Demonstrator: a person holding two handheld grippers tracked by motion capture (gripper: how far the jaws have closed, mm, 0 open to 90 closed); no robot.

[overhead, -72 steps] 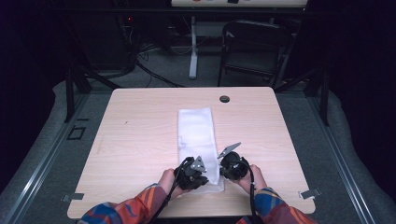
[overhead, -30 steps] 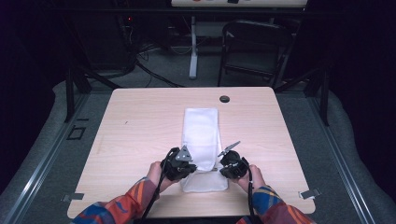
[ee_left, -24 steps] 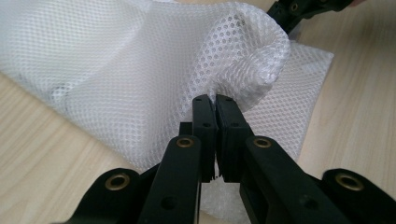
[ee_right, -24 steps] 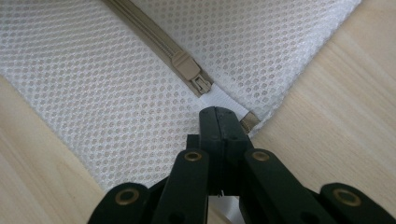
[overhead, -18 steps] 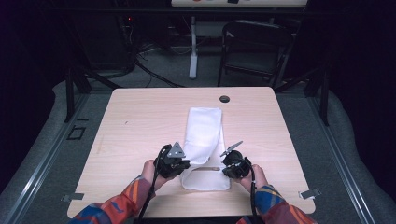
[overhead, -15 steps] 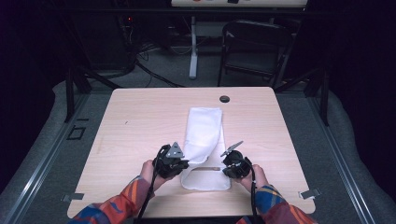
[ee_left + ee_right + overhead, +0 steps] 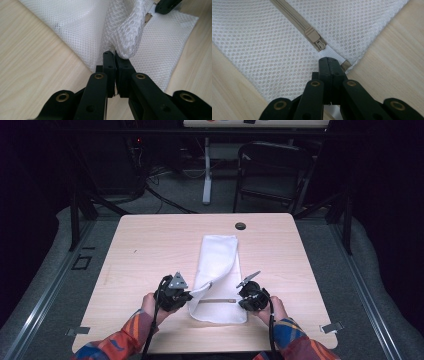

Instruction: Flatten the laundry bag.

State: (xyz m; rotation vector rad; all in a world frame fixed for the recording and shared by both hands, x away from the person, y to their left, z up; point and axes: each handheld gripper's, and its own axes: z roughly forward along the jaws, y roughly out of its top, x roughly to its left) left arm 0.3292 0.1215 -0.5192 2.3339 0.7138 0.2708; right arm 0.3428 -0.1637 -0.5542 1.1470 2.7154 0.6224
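Left gripper [image 7: 115, 56]: black jaws closed, pinching bunched fold of white mesh fabric bag [image 7: 130, 37], lifted above pale wooden tabletop [image 7: 30, 70]; other gripper's black tip [image 7: 166, 5] at far edge.

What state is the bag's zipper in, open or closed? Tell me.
Closed, as far as shown: the tan zipper teeth are meshed, slider near the end by the right gripper. The rest of the mesh bag is unclear.

Pale wood table [image 7: 150, 250] — dark grommet [image 7: 240, 226], folding chair [image 7: 272, 172] behind, white post [image 7: 206, 170]
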